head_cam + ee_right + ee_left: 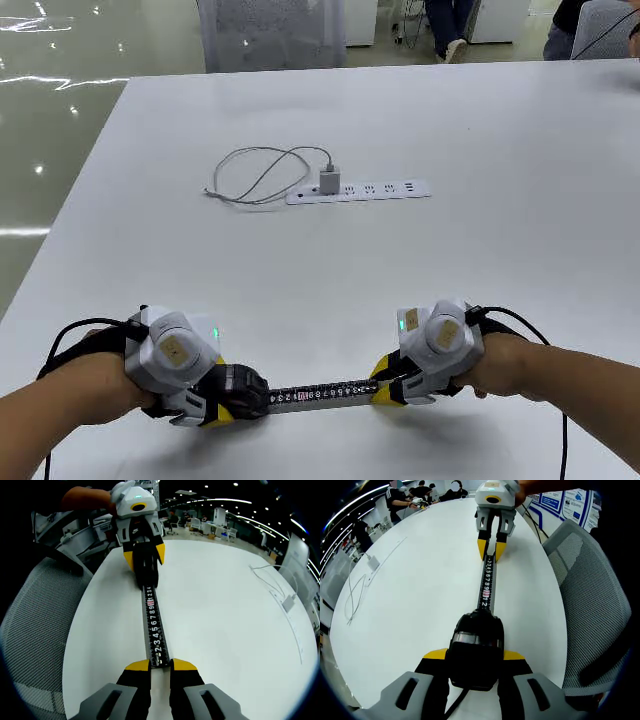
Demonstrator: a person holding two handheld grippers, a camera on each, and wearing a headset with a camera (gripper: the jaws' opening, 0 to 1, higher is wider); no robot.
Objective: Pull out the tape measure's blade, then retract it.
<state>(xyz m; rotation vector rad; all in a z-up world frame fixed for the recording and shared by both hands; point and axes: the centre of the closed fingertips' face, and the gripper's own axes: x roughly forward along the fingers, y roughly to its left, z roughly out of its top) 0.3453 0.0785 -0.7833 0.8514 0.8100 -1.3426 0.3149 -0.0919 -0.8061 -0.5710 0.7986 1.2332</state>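
The black tape measure case (241,389) (476,647) sits between the jaws of my left gripper (222,400) (474,656), which is shut on it just above the white table (330,260). Its blade (322,392) (487,582) (153,630) runs out a short way to the right. My right gripper (388,384) (160,666) is shut on the blade's end. In the left gripper view the right gripper (492,547) faces me at the far end of the blade. In the right gripper view the left gripper (144,555) holds the case (145,567) ahead.
A white power strip (365,190) with a plugged-in charger (329,181) and a looped cable (262,175) lies mid-table. A grey mesh chair (592,605) (42,625) stands beside the table's near edge. People sit at the far end of the room.
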